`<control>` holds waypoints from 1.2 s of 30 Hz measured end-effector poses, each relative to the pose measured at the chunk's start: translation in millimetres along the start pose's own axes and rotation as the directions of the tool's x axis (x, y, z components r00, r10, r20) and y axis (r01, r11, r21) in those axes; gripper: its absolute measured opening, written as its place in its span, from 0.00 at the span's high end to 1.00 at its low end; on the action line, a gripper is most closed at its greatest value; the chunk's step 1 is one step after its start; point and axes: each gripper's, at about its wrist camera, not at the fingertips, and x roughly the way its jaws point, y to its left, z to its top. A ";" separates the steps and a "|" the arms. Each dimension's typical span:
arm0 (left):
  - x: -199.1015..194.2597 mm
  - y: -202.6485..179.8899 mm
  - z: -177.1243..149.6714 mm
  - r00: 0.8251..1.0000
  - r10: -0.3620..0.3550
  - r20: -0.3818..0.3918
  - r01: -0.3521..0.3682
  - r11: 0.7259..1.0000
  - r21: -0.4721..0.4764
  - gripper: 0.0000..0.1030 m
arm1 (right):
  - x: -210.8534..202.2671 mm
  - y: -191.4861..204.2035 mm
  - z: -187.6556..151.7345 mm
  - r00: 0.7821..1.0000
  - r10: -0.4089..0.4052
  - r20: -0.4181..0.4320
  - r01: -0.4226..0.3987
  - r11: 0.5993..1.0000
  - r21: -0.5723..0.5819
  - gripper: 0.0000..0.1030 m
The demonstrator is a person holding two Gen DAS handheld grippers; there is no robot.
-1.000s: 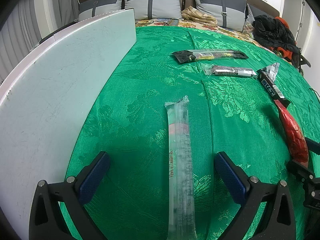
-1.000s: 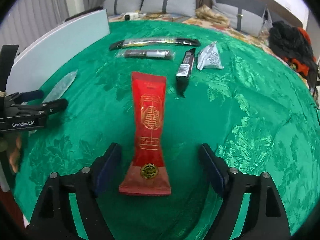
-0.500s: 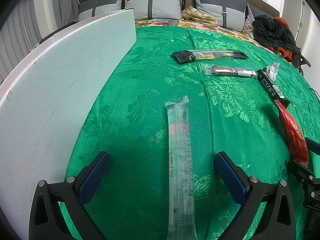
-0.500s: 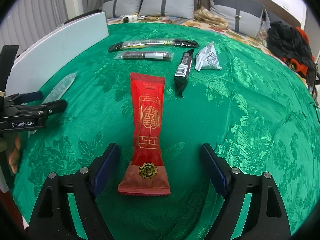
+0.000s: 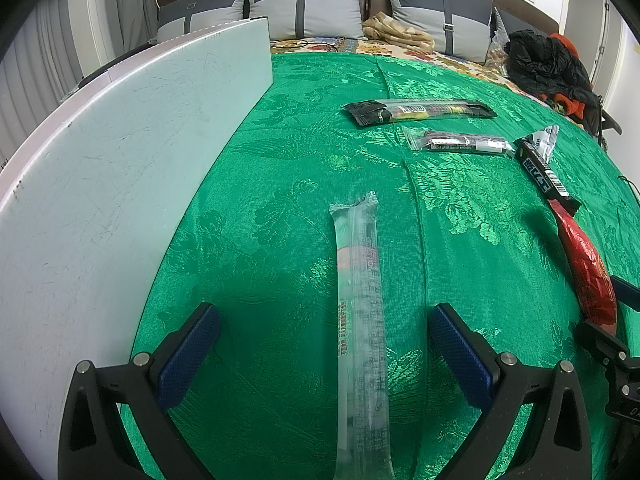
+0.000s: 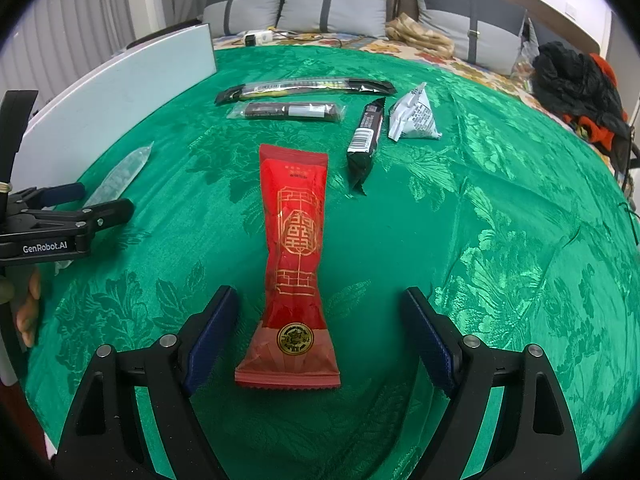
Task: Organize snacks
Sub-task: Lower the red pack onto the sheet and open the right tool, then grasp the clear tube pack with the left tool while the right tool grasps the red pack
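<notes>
Left tongs (image 5: pixel 322 344): hovering spread around the clear packet (image 5: pixel 362 320), not pinching.
Right tongs (image 6: pixel 320 336): hovering spread around the red packet (image 6: pixel 294 256).
Progress: barely starting; snacks are lying loose on the green cloth (image 6: pixel 500 240).

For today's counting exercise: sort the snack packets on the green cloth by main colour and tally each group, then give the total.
Clear packet: 1
Red packet: 1
Black packets, namely long strip, short bar, barcode bar: 3
White packet: 1
Total: 6
</notes>
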 end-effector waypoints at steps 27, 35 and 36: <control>-19.0 -12.7 1.9 0.984 -0.064 -0.168 0.085 0.989 0.119 0.53 | -2.8 -15.0 47.4 0.952 0.183 -0.246 -0.150 0.978 0.148 0.24; -48.5 -2.4 -6.3 0.973 -0.189 -0.132 0.188 0.982 -0.025 0.83 | -9.9 -0.1 34.3 0.951 0.105 -0.290 -0.072 0.990 0.124 0.83; -59.8 -0.9 -8.8 0.968 -0.223 -0.112 0.218 0.974 -0.053 0.83 | -15.4 -1.4 33.8 0.953 0.121 -0.279 -0.084 0.987 0.140 0.83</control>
